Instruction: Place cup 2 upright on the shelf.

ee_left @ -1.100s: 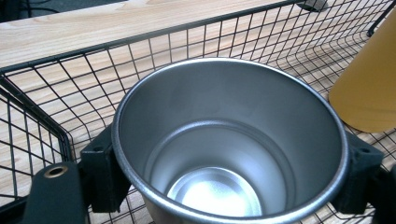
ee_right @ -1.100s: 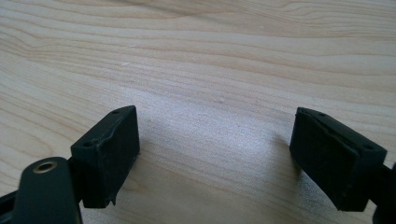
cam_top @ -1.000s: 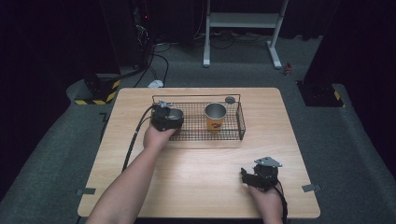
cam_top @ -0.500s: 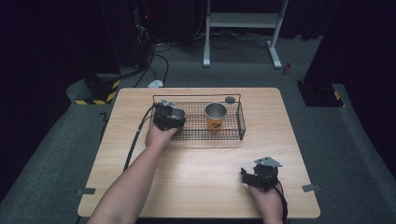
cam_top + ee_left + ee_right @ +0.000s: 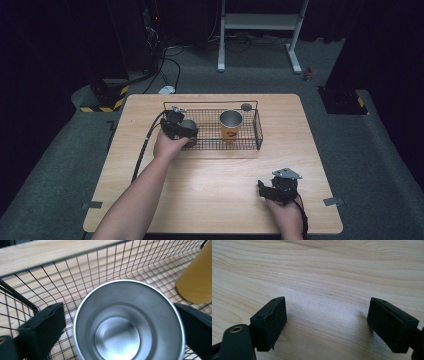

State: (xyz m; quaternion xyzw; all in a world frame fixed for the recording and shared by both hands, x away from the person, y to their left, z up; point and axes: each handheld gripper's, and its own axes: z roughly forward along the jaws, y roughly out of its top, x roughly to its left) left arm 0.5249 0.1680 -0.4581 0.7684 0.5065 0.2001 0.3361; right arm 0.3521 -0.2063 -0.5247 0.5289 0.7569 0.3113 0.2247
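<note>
A bare steel cup (image 5: 128, 322) stands upright in the left end of the black wire basket (image 5: 252, 142); in the high view the cup (image 5: 188, 124) sits just under my left gripper (image 5: 184, 129). The left gripper (image 5: 122, 315) has its jaws on either side of the cup. They have just been opening, and a gap shows at the left pad. An orange cup with a steel rim (image 5: 230, 125) stands in the basket's middle and rises at the right as the orange cup (image 5: 197, 277). My right gripper (image 5: 264, 187) rests open on the wooden table (image 5: 210, 190), and nothing lies between the right gripper (image 5: 327, 315) jaws.
A small dark round object (image 5: 246, 106) sits at the basket's back rim. The basket's wire wall (image 5: 75, 262) runs close behind the steel cup. A white stand (image 5: 260, 22) and cables lie on the floor beyond the table.
</note>
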